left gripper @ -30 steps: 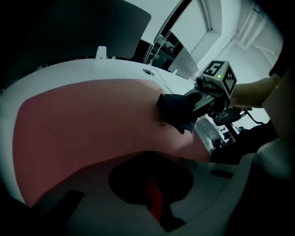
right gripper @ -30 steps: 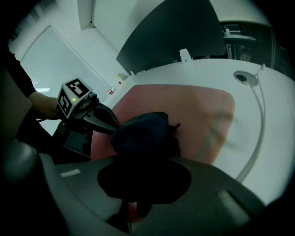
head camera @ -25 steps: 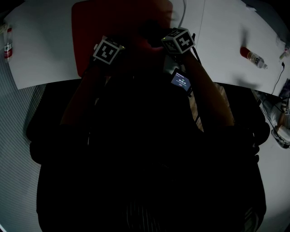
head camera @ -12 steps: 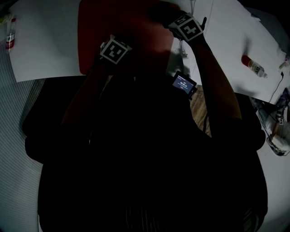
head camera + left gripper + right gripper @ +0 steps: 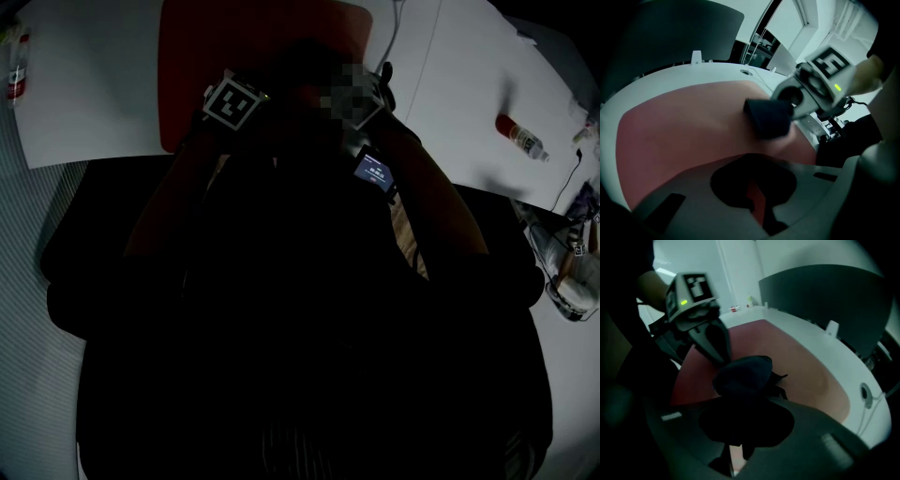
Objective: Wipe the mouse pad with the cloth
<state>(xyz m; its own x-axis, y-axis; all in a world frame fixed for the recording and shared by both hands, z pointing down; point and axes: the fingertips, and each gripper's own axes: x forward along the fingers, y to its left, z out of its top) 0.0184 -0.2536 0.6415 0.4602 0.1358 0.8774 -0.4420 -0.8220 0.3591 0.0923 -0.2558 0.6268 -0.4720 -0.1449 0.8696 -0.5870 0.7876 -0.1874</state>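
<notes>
The red mouse pad lies on the white table just ahead of me. My right gripper is shut on a bunched dark blue cloth, and the cloth presses on the pad's right half. In the right gripper view the cloth fills the space in front of the jaws over the pad. My left gripper rests tip-down on the pad's near left part, close beside the cloth. Its own jaws look shut with nothing in them. In the head view only the left marker cube shows clearly.
A red-capped bottle lies at the table's right and another bottle at its far left. A white cable runs off beyond the pad. A small lit screen hangs by my right forearm. A dark panel stands behind the table.
The right gripper swept the cloth away toward the pad's far right corner, then came back toward me beside the left gripper. The left gripper has hardly moved.
</notes>
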